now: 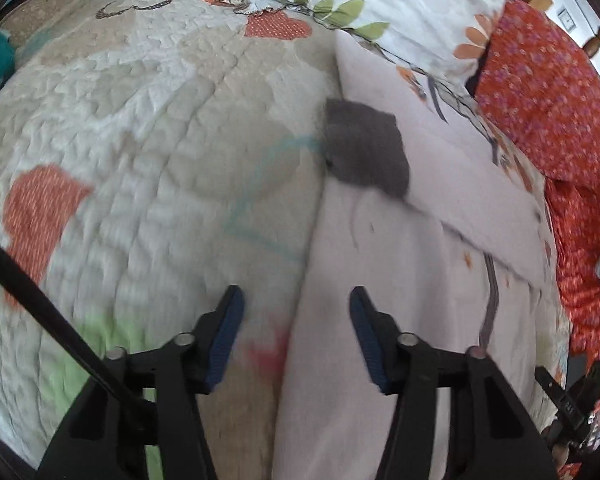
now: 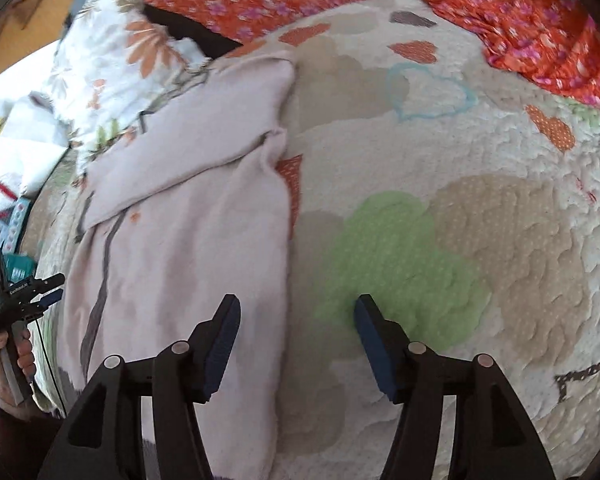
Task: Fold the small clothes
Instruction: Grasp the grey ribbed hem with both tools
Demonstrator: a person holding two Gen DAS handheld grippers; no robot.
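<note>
Pink garment [image 2: 188, 240] lies partly folded on the quilted bed [image 2: 480, 240], a grey patch [image 1: 364, 148] on it, while the left gripper [image 1: 296, 300] and the right gripper [image 2: 296, 312] hover above with jaws spread, pinching nothing.

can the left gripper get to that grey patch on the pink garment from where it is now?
Probably yes. The left gripper is open and empty, pointed down over the pink garment, and the grey patch lies straight ahead with only flat fabric between. Nothing blocks it; the right gripper sits off to the side.
</note>
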